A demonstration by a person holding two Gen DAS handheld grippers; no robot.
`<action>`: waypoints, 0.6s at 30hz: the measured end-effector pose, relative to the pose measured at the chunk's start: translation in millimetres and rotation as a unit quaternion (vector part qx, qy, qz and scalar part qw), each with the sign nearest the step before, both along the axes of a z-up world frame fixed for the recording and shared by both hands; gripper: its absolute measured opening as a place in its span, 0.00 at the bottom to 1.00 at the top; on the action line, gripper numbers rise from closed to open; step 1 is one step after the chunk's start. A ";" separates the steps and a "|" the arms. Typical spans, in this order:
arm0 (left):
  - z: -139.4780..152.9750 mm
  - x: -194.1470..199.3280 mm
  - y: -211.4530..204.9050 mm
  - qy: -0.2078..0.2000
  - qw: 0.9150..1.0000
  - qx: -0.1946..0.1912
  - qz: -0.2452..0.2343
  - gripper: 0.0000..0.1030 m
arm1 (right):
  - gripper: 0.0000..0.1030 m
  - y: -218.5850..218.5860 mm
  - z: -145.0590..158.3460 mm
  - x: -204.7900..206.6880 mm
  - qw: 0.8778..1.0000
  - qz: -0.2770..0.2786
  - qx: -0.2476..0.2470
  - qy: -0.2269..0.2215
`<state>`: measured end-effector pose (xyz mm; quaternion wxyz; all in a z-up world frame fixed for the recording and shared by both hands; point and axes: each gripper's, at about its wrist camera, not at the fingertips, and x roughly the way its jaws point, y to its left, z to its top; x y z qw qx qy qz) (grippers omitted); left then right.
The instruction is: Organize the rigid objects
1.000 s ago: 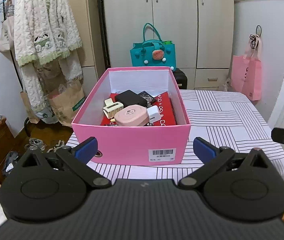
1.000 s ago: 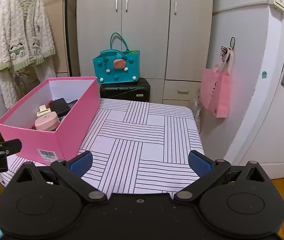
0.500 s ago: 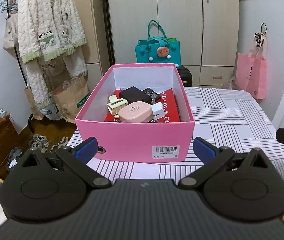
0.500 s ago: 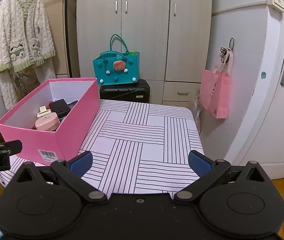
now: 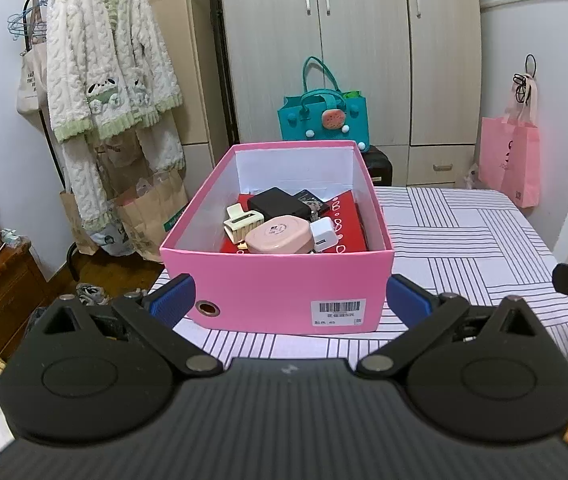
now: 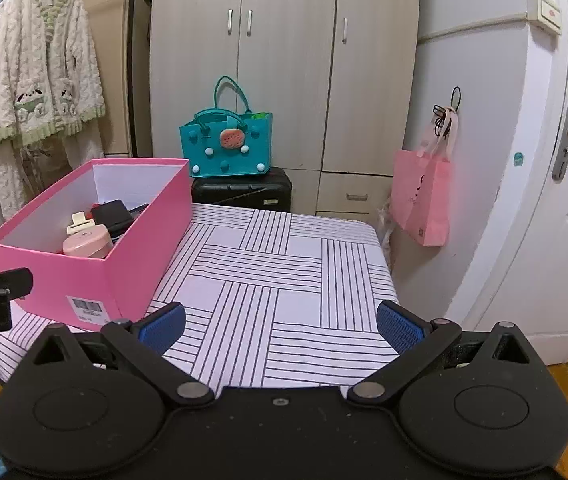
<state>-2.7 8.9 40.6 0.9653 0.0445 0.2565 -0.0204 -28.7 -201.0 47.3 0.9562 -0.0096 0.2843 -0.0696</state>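
Both grippers are wide apart and holding nothing. The left gripper (image 5: 290,294) sits low-center in its view, right in front of the pink box (image 5: 275,280), which holds the pink case (image 5: 277,235), white charger (image 5: 324,236), cream hair clip (image 5: 241,220) and black block (image 5: 277,206). I'd come in over the near rim and drop on one item. The right gripper (image 6: 279,326) faces bare striped counter (image 6: 267,276) right of the box, lots of room, but edges fall off nearby.
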 end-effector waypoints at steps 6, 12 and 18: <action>-1.1 -1.3 -1.3 -0.003 1.000 0.001 -0.003 1.00 | 1.00 -2.1 1.0 -2.6 1.000 -0.002 0.013 -0.004; -1.1 -2.4 -1.7 -0.004 1.000 0.000 -0.001 1.00 | 1.00 -1.0 0.3 -2.4 1.000 0.000 0.012 -0.004; -0.9 -3.3 -0.4 -0.004 1.000 -0.001 0.000 1.00 | 1.00 -0.4 0.4 -2.8 1.000 0.000 0.013 -0.004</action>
